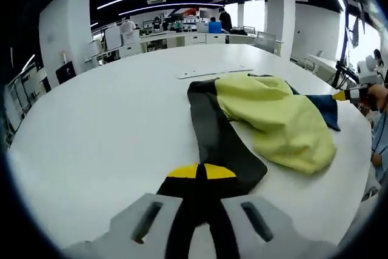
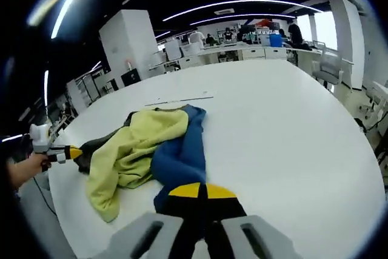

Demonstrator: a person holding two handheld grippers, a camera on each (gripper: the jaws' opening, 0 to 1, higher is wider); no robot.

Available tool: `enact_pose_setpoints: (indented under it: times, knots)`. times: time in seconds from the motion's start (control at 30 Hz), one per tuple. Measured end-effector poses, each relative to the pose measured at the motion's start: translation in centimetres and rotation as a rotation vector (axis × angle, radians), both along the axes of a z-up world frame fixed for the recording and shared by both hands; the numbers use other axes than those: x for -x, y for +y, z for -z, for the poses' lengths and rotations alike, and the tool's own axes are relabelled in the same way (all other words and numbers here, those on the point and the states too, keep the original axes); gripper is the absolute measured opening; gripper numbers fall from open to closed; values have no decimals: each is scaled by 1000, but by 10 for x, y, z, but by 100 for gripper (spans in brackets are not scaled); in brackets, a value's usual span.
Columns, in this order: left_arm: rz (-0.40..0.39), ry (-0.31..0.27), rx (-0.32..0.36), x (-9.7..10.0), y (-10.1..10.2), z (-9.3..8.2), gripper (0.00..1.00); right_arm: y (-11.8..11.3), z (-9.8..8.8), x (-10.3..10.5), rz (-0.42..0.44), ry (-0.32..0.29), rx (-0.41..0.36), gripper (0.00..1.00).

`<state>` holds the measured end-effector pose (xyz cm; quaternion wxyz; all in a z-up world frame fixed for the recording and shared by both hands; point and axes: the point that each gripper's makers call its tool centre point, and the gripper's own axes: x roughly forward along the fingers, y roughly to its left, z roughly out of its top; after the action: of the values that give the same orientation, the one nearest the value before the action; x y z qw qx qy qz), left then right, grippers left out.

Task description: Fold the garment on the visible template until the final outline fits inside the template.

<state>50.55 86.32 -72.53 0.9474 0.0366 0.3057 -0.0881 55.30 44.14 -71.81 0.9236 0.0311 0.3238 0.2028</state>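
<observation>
Yellow-tipped black jaws of the left gripper (image 1: 202, 171) are pressing together on the dark grey end of the garment (image 1: 254, 119), with no gap showing between the tips, so the cloth is being pinched at the near edge of the white desk (image 1: 109, 125). From that pinch the dark grey band is running away across the desk and meeting a bunched yellow-green part that is lying in loose folds to the right of it. A blue edge is peeking out past the yellow-green folds, and there the right gripper, with a hand (image 1: 379, 96) behind it, is reaching in from the right edge of the left gripper view and touching the blue cloth.

In the right gripper view the right gripper (image 2: 202, 191) is likewise closing its yellow tips on the blue part of the garment (image 2: 139, 147), again with no gap between them. The blue sleeve-like strip is stretching away from the jaws, the yellow-green part is lying crumpled to its left, and the dark grey part is trailing toward the left gripper, which is coming in from the left with a hand (image 2: 24, 171) on it.

Just beyond the garment a thin flat strip (image 1: 213, 72) is lying on the desk. Well behind the desk, white pillars (image 2: 130, 43), workbenches and several people are standing under long ceiling lights.
</observation>
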Motion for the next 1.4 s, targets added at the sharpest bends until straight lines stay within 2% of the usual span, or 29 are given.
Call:
enact_pose_setpoints:
  times: [0.2,0.4,0.7,0.97,1.17,1.33,1.4]
  knots:
    - [-20,9,-40,-10,22,-2,0,-24,-1,-24,8,-8,82,0]
    - [-57,33,-71,-19,43,2,0,-42,-1,-39,33,-1,116,0]
    - [-95,72,-109,-29,70,12,0,-65,9,-48,76,32,162,0]
    - [-106,110,-138,-33,84,23,0,-88,18,-57,108,59,208,0]
    - [-115,127,-162,-34,97,24,0,-102,24,-62,113,77,243,0]
    - [-121,134,-169,-39,106,22,0,-111,25,-66,119,91,255,0]
    - [-118,122,-115,-44,104,21,0,-114,25,-68,126,100,233,0]
